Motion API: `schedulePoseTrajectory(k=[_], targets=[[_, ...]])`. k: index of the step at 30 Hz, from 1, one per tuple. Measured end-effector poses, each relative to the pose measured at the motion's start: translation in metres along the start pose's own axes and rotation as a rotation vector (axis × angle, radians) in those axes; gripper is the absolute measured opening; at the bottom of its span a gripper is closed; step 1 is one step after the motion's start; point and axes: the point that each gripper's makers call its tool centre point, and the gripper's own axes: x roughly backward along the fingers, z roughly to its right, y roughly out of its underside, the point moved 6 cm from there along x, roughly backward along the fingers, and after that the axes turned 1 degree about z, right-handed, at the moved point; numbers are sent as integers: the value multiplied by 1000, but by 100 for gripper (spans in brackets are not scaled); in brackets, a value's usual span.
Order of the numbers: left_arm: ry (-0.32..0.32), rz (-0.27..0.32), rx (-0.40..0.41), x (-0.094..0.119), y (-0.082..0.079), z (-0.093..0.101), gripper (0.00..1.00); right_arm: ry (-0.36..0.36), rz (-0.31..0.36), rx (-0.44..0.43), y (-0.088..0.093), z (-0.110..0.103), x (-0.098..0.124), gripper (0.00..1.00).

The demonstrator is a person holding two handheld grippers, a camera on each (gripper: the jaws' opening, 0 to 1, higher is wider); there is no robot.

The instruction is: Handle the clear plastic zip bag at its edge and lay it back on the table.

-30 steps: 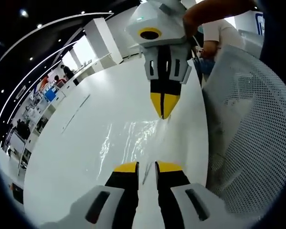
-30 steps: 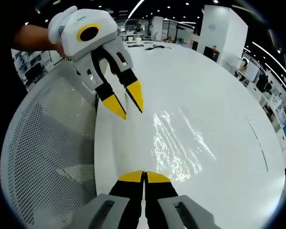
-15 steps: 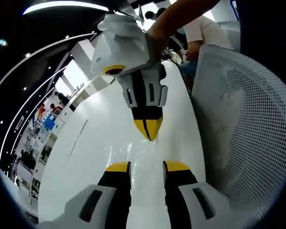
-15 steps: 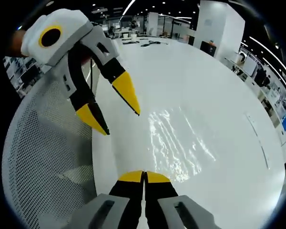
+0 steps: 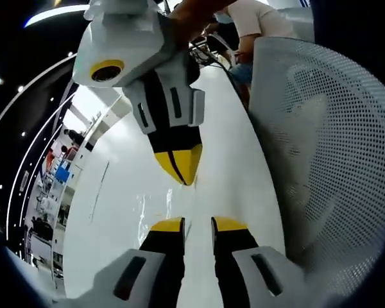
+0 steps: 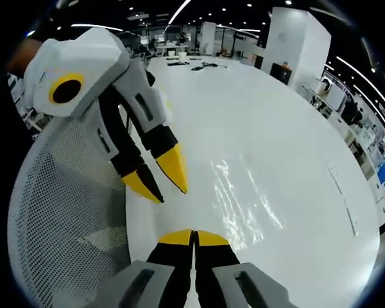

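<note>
Jaws near a clear, glossy zip bag (image 6: 244, 199), flat on white table (image 6: 289, 128)

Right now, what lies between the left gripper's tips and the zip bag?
Nothing but bare white table. The right gripper view shows the left gripper, jaws apart, beside the clear zip bag, with only tabletop in the stretch between them.

bright overhead lights, glare on the table (image 6: 276, 128), fisheye-warped edges.

White table (image 6: 289, 128), glossy clear bag (image 6: 244, 199), white perforated mesh chair (image 6: 64, 212) (yellow-tipped jaws).
</note>
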Motion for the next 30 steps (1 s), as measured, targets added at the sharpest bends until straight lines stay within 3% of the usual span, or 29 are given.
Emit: schedulePoseTrajectory(k=[8,17,30], targets=[[-10,-9,-27,-1,-1,-2,0,18,8,19,-4,3,4,0],[-8,-9,16,-2,-4,-5,0,74,49,30,-12,14,14,0],[5,-15,18,0,-5,-5,0,123,88,54,-17,22,19,0]])
